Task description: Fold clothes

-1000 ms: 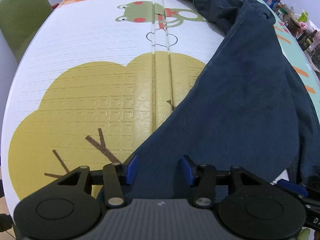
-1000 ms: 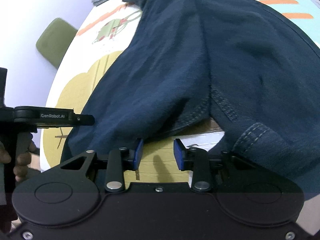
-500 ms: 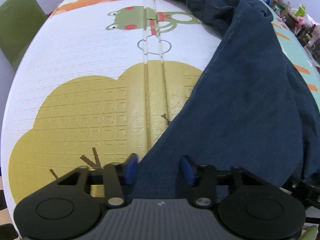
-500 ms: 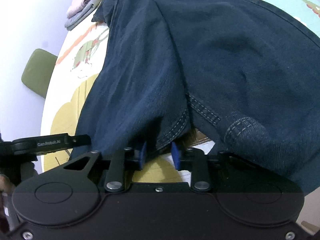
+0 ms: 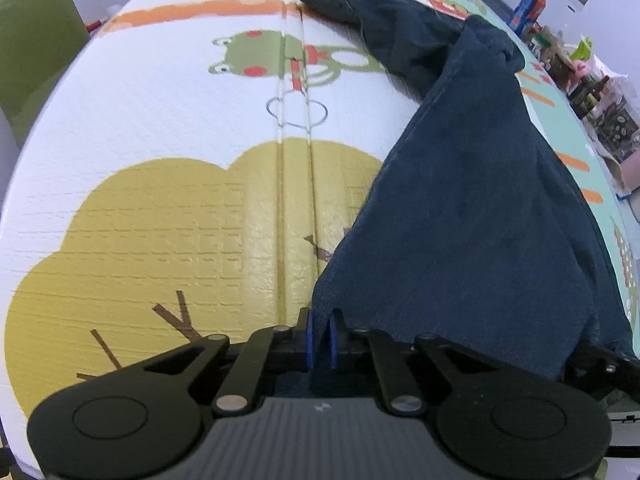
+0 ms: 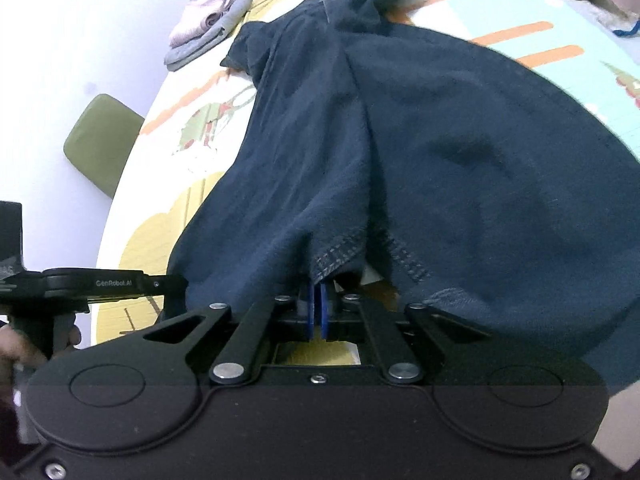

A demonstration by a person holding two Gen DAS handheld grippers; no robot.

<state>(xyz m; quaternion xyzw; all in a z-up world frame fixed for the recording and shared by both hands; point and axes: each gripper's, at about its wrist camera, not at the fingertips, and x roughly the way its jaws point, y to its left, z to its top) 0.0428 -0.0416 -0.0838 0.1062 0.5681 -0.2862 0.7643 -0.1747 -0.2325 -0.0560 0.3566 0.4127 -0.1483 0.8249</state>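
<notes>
Play mat [image 5: 168,208] covers the whole work surface: foam, embossed grid, printed w/ a yellow tree shape and a green frog [image 5: 256,58], a seam groove running down the middle. Soft and flat, so prob. chosen as a clean base for folding.

Dark blue shirt [image 5: 480,208] lies across the mat's right part, far end flat on the mat, near end lifted into a tent shape. Knit cotton-like fabric, slightly fuzzy, w/ a double-stitched hem [image 6: 340,250] showing near the right tool.

Left gripper [image 5: 320,338]: blue pads nearly together, pinching the shirt's near left edge. Right gripper [image 6: 318,310]: pads squeezed together on the hem next to a slit or fold. Both hold the bottom edge up, apparently to carry it fwd over the body for a first fold.

Small pile of pink and grey clothes [image 6: 204,30] sits at the mat's far corner, well apart from the shirt. Green chair [image 5: 32,56] beside the table.
</notes>
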